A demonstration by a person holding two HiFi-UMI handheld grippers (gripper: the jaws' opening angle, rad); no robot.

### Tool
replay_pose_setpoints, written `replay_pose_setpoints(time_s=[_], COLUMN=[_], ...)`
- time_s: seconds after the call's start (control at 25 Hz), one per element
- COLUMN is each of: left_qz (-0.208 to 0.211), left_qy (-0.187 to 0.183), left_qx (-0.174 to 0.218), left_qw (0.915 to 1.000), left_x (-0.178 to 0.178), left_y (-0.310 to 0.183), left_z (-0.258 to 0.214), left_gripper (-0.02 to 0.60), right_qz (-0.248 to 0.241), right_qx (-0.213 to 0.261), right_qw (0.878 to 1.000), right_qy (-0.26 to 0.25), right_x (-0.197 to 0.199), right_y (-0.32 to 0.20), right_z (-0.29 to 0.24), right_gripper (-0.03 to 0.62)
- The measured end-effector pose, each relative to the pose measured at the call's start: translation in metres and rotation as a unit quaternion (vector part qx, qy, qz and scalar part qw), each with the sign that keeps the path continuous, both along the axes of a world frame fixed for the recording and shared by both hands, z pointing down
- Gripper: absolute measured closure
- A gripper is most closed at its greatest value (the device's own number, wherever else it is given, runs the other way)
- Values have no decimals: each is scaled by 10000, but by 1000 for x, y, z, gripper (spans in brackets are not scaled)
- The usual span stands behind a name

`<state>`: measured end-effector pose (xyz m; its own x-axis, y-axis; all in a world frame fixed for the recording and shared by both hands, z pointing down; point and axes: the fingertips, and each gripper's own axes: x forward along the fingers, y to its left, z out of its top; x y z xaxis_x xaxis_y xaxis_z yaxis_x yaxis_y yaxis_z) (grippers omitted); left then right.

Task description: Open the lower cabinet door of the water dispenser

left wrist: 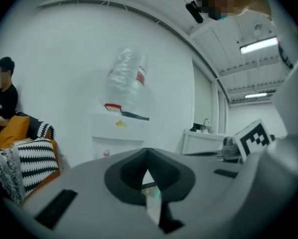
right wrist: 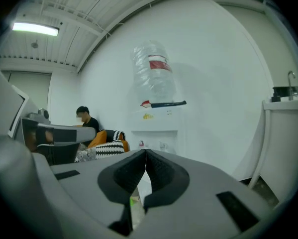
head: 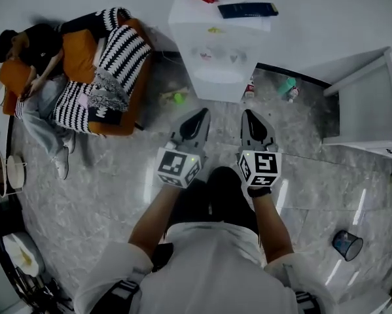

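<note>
The white water dispenser (head: 216, 57) stands against the far wall with a clear bottle on top. Seen from above, its front is steeply foreshortened, so I cannot make out the lower cabinet door. My left gripper (head: 199, 115) and right gripper (head: 250, 116) are side by side over the floor, a short way in front of the dispenser and pointing at it. Both are shut with nothing between the jaws. In the left gripper view the dispenser (left wrist: 120, 133) rises behind the shut left gripper (left wrist: 148, 151). In the right gripper view the dispenser (right wrist: 156, 126) stands beyond the shut right gripper (right wrist: 146, 151). In both gripper views my own jaws hide its lower part.
A person (head: 32, 64) sits on an orange sofa (head: 117, 77) with striped cushions at the left. A white counter (head: 369, 103) stands at the right. Small bottles (head: 288, 87) and a green thing (head: 178, 97) lie by the dispenser's base. A dark bin (head: 347, 244) sits at the lower right.
</note>
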<state>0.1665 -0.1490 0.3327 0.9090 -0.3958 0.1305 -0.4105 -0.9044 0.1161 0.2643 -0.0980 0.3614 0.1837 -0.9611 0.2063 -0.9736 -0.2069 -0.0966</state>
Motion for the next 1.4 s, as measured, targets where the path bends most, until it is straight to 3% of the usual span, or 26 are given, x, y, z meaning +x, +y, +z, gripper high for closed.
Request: replay_pose_setpoints(time_s=[0.28, 0.6, 1.0, 1.4], left_qz=[27, -110, -93, 45], left_qy=[51, 133, 299, 278], left_qx=[195, 329, 382, 355], left_qw=[9998, 9993, 9988, 9990], left_x=[5, -15, -19, 16], left_y=[-22, -37, -35, -53], left_z=[120, 199, 218, 215], left_gripper=[568, 568, 568, 568], right_qz=[23, 164, 251, 386], right_qx=[114, 240, 271, 179], right_qw=[9995, 9985, 9980, 9987], right_qy=[289, 469, 504, 277], right_x=[3, 8, 31, 76], right_y=[-9, 1, 8, -4], right_z=[113, 190, 213, 227], right_gripper=[582, 583, 583, 582])
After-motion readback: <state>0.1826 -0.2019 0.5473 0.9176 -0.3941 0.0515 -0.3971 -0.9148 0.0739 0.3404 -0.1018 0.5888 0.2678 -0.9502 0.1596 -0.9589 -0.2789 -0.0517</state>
